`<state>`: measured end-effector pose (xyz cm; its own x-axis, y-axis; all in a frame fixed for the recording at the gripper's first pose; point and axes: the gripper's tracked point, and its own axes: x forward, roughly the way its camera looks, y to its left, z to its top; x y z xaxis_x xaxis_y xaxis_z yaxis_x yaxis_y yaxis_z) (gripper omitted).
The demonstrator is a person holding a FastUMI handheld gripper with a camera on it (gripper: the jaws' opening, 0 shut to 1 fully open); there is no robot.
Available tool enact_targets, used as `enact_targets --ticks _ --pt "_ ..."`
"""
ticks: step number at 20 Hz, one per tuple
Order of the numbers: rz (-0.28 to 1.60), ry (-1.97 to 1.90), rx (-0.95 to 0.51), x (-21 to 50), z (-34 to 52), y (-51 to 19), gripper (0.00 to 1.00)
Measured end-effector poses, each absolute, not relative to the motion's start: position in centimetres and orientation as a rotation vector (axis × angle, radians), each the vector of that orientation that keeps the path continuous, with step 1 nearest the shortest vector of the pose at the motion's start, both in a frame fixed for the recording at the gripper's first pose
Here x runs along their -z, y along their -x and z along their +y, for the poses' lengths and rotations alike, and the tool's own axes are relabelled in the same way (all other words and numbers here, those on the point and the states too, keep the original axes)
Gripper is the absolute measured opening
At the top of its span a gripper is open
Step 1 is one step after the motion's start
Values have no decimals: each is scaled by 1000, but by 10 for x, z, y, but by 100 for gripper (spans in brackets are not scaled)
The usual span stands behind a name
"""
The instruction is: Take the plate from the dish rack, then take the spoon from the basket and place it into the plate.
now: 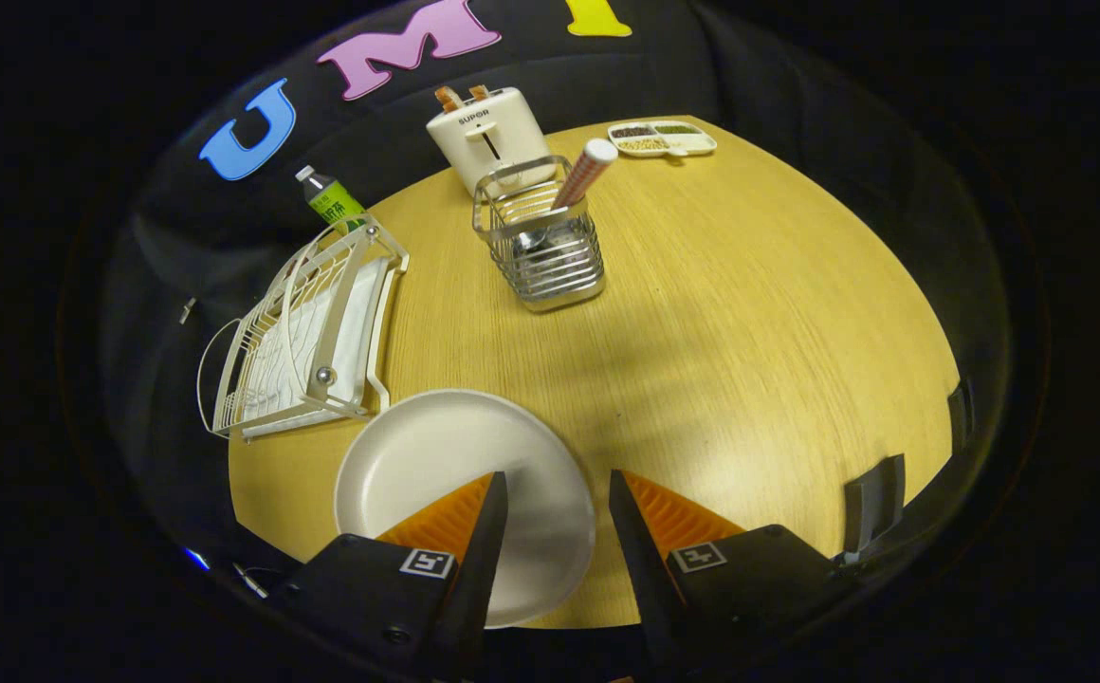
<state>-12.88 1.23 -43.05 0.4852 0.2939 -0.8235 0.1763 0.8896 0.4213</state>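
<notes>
With the plate (436,465) already on the table (749,332), the gripper (558,493) hangs with fingers spread and empty, the spoon (583,175) leaning handle-up and rightward in the basket (545,256) far ahead.

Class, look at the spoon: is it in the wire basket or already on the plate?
In the basket. The spoon stands in the wire basket; the plate is bare, and the open gripper holds nothing.

bare table (749,313) ahead, basket (550,251) beyond, tongs (558,486) apart
</notes>
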Motion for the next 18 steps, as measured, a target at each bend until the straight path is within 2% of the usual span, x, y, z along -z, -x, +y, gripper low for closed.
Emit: enact_targets --ticks 6,9,13,18 --pt "818 -315 -153 345 -34 71 67" --pt "756 -158 -199 327 -54 36 67" --pt "783 -50 -255 344 -61 7 67" --pt "851 -21 -329 383 -53 -5 55"
